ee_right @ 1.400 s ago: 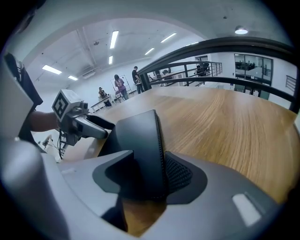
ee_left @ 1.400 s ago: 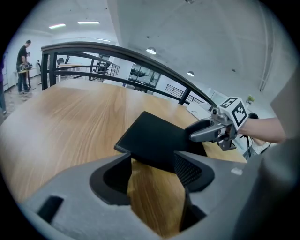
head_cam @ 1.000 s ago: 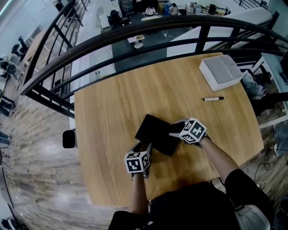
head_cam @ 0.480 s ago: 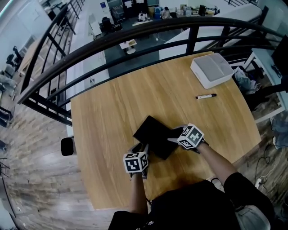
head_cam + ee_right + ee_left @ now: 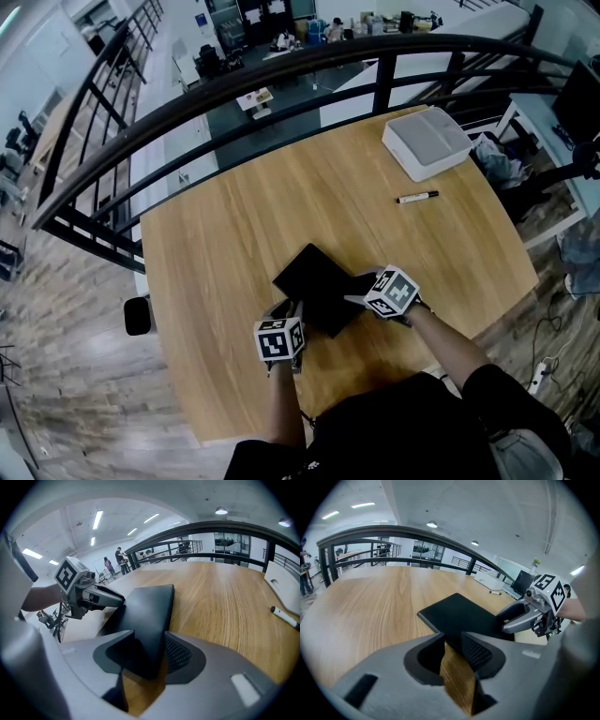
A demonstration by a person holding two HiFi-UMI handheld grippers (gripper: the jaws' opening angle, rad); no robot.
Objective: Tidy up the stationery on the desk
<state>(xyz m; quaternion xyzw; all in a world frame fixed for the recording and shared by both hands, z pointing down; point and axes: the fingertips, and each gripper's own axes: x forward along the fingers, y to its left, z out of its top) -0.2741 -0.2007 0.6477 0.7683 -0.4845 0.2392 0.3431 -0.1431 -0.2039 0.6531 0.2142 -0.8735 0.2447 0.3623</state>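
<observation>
Mezzanine office space, dark railing (image 5: pixel 281 80) curving behind a big wooden desk (image 5: pixel 234 216). White box (image 5: pixel 427 141) sits at the desk's far right corner. The black notebook (image 5: pixel 317 283) lies near the front edge, turned like a diamond, well apart from the box.

Left gripper (image 5: pixel 452 641): jaws have just been closing, near corner of the notebook between them, both inner faces look to be on it. Bare wood shows in the gap below the corner.

Right gripper (image 5: pixel 146 637): jaws set wide and clamped across the notebook's right-hand corner, black cover filling the gap.

Small black marker (image 5: pixel 417 197) lies loose just in front of the box (untouched, still to be tidied).

Risks, as a judgement:
- Both grips are on corners only, so little pad area. A lift could let the notebook pivot or slip out.
- If one side bites just the cover, it may flop open.
- Uneven pull between the two hands would twist it.
- A slide toward the box could knock the marker and roll it off the edge.
</observation>
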